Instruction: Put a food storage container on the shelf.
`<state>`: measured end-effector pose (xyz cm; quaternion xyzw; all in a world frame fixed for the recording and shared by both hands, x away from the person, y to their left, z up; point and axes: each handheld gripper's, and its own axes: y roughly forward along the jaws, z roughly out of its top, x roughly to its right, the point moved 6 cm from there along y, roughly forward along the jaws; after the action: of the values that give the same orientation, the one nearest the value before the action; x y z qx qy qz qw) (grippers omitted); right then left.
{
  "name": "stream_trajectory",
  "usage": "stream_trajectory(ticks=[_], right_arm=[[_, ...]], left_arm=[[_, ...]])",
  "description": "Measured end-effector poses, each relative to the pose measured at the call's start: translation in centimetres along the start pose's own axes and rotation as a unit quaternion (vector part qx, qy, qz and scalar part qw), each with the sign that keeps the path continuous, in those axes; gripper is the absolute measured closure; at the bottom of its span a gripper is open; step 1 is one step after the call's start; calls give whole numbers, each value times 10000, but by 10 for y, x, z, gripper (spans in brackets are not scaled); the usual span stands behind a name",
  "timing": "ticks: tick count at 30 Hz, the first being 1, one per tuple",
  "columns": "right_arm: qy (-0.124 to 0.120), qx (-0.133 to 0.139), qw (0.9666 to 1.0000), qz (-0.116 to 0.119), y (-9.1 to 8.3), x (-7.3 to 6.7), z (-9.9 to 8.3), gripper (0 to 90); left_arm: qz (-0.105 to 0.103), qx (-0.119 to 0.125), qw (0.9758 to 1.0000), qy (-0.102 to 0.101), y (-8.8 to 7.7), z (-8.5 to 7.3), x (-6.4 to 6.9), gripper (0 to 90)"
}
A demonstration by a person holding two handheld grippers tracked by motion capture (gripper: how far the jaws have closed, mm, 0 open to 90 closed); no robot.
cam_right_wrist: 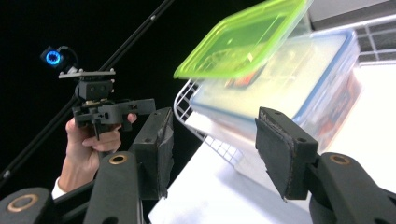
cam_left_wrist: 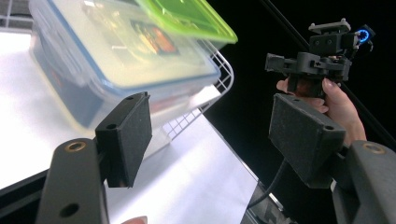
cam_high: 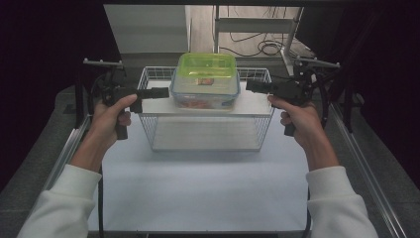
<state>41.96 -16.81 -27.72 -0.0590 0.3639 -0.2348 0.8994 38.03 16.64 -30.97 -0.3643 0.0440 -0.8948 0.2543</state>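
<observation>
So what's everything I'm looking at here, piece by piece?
Clear container: one, see-through with a blue-rimmed lid, on the white shelf board, food inside.
Green container: one, lime green, stacked on top of the clear container.
Wire basket: one, white, at the far middle of the table.
Shelf board: one, white, laid across the wire basket.
Table: one, white top.
Cables: several, black, on the floor beyond.
Left gripper: one, black, jaws open, left of the containers.
Right gripper: one, black, jaws open, right of them.
Hands: two, white sleeves.
</observation>
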Motion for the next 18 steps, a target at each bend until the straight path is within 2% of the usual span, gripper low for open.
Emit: stream_trajectory(ticks=[5,8,9,10,14,15,16,17,18], right_arm=[[-209,-104,9997,7,-6,0,-20,451],[-318,-164,9993,46,-8,2,-34,447],[-318,-164,9993,46,-8,2,-34,447],[-408,-200,9990,60,-8,4,-44,444],[-548,-261,9981,100,-9,12,-66,439],[-548,-261,9981,100,-9,12,-66,439],[-618,-313,9976,85,-10,16,-77,437],[-629,-338,9974,96,-10,19,-83,436],[-647,-354,9972,94,-11,21,-89,436]], left_arm=[[-11,-8,10000,50,-7,-23,3,291],[76,-32,9999,135,-11,-37,3,291],[76,-32,9999,135,-11,-37,3,291],[103,-50,9998,158,-13,-47,2,291],[167,-89,9995,233,-16,-70,0,292],[167,-89,9995,233,-16,-70,0,292],[171,-125,9994,285,-16,-82,-2,293],[171,-125,9994,285,-16,-82,-2,293],[259,-185,9988,370,-16,-94,-3,293]])
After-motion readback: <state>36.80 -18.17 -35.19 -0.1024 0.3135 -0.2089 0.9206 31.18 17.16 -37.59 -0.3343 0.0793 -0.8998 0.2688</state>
